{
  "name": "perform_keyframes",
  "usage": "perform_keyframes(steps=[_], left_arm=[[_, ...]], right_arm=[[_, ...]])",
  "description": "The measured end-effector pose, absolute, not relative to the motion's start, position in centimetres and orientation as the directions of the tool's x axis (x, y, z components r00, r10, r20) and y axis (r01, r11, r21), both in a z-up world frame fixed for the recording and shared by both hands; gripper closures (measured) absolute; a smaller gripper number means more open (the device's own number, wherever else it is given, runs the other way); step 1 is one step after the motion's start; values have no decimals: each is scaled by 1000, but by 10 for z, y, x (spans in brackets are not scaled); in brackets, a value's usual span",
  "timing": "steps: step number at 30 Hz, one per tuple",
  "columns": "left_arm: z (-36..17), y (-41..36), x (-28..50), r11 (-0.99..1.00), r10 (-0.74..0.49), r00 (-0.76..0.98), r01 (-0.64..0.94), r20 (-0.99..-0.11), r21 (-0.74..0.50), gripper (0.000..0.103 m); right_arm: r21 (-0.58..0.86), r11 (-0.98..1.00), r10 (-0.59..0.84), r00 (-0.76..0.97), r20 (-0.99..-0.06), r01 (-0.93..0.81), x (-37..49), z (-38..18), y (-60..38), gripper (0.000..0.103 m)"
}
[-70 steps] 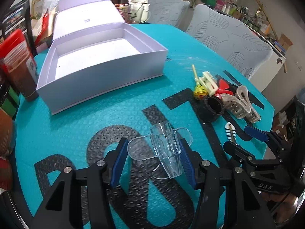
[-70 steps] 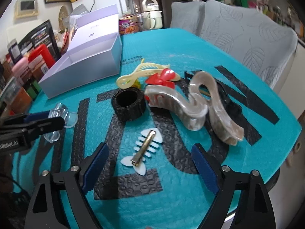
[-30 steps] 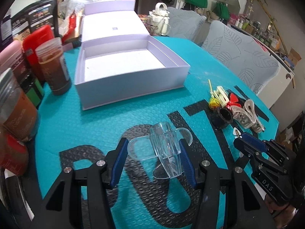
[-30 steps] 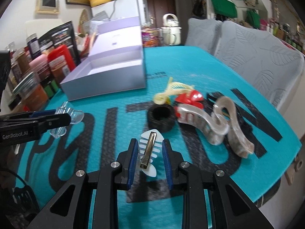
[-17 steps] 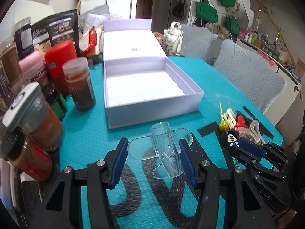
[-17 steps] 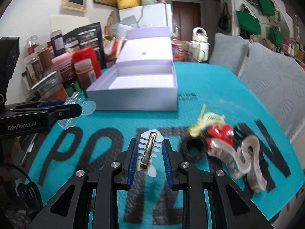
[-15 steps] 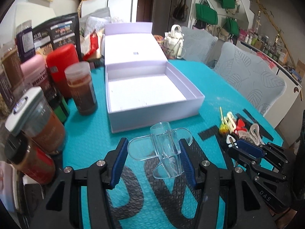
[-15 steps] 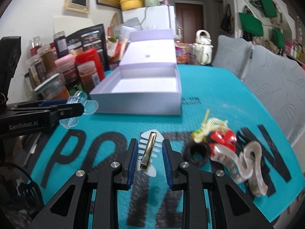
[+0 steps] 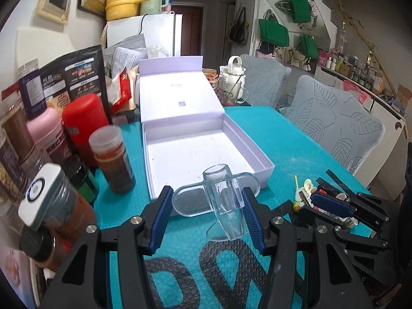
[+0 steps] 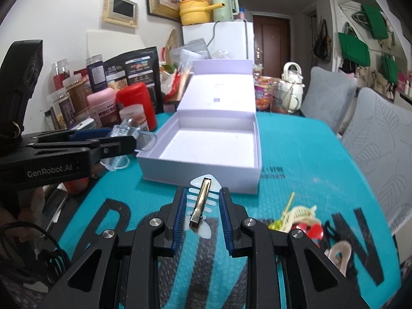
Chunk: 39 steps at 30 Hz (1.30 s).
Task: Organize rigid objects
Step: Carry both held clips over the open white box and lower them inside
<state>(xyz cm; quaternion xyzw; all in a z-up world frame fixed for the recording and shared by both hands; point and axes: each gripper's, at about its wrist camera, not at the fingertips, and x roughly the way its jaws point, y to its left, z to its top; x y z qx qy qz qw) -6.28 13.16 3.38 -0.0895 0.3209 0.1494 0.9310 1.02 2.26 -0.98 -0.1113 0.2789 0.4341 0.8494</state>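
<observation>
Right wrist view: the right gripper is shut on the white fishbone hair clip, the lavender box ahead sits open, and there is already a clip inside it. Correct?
Not quite. The right gripper grips the fishbone hair clip and the lavender box is open, but the right wrist view shows it empty.

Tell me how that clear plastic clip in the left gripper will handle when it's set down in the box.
The clear clip looks like rigid, glossy plastic, so it is probably light and may slide between the left gripper's pads. With its rounded wings, it may rock or tip on the lavender box's flat floor.
</observation>
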Motion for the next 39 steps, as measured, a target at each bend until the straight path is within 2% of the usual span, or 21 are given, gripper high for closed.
perform_keyframes(steps=[23, 39], left_arm=[[62, 161, 4, 960, 201, 795, -276, -572, -45, 50], [55, 211, 73, 935, 265, 782, -351, -564, -47, 50]], right_arm=[[0, 563, 709, 483, -514, -827, 71, 31, 71, 77], [-10, 557, 704, 478, -525, -830, 135, 33, 116, 77]])
